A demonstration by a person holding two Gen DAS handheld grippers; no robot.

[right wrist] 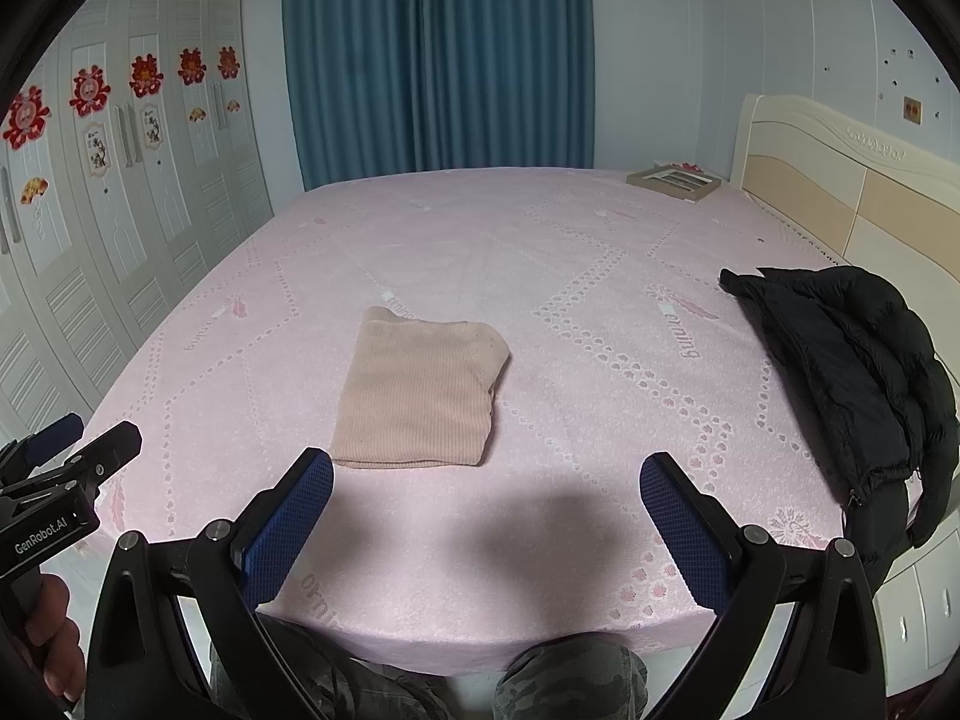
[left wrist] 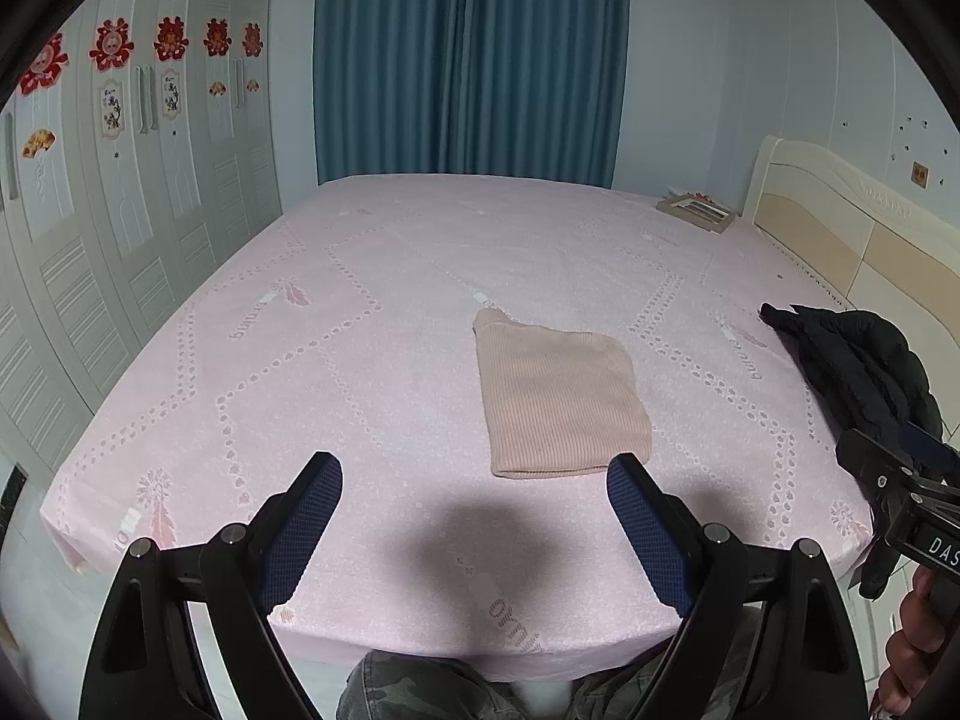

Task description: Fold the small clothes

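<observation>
Bed (left wrist: 240, 360): pink patterned sheet, broad and flat, fills most of both views; soft underlay, so likely gives under any downward press.

Wardrobe (left wrist: 120, 180): white louvred doors along the left wall, red paper cut-outs stuck on; well apart from the work.

Curtain (right wrist: 438, 60): teal, drawn shut behind the far edge of the bed.

Headboard (right wrist: 840, 192): cream and tan panels, on the right side.

Black puffer jacket (right wrist: 852, 360): heaped at the right edge of the bed, partly hanging over; unfolded, bulky, probably slippery shell, light for its volume.

Beige ribbed knit top (left wrist: 558, 396): lies flat on the sheet, mid-bed toward the near edge, already folded into a tidy rectangle; layered edges visible on its right side in the right wrist view (right wrist: 420, 390). Judged light, soft, limp, with no stiffness to hold a shape once lifted; ribbed surface likely grippy against the mesh pads. Best taken at two corners of one edge, pinching through all layers, else the fold likely slides apart.

Flat picture frame or tray (right wrist: 672, 180): far right corner of the bed; too small to name surely.

Left gripper (left wrist: 474, 480): jaws spread wide, nothing between them, hanging above the near bed edge just short of the knit top.

Right gripper (right wrist: 486, 480): jaws likewise spread, empty, near the knit top's near edge, apart from it.

Blue mesh pads (right wrist: 684, 534): textured, clean.
</observation>
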